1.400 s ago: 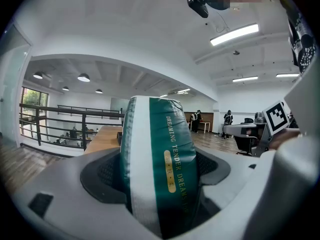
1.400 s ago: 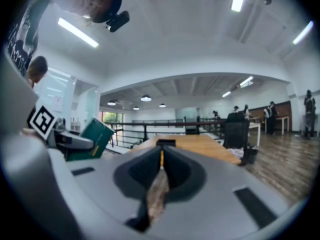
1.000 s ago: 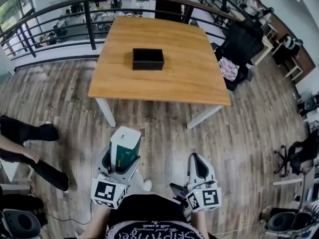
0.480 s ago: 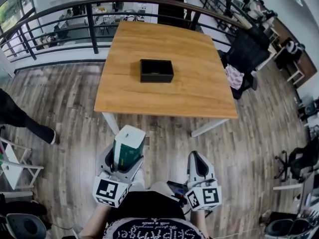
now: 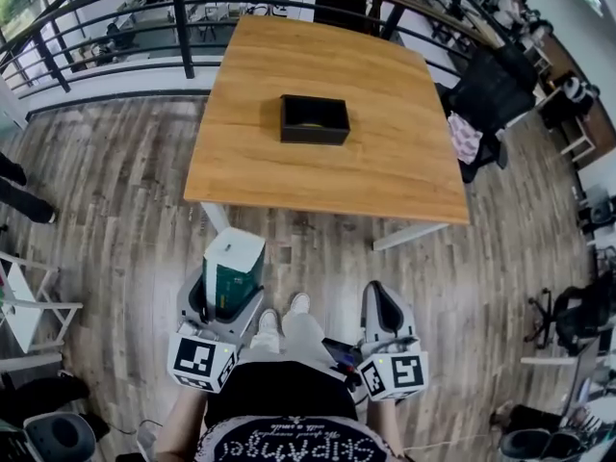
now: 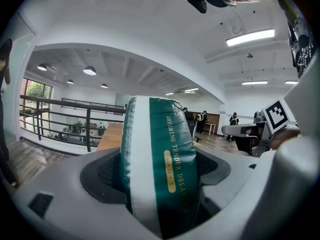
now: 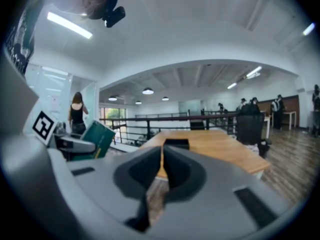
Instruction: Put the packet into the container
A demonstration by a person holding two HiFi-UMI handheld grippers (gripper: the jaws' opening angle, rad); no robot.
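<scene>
The packet (image 5: pixel 235 258) stands on end between the jaws of the left gripper (image 5: pixel 227 301), which are closed against its two sides. It is held over the wooden floor (image 5: pixel 115 191), short of the table's near edge and well apart from the container (image 5: pixel 314 135). Both grippers are held low, close to the person's body, and point toward the table (image 5: pixel 385 162). The right gripper (image 5: pixel 382 306) has its jaws drawn together to a thin slit with nothing between them.

The packet is a plump, glossy dark-green pouch with a white band running down one side and a white top end. Gold letters along its length read "DREAMING TENDER DREAM", and the rest is cut off. A small gold oval beside them carries marks too small to read.

The container is a black, open-topped box near the middle of the table.
</scene>
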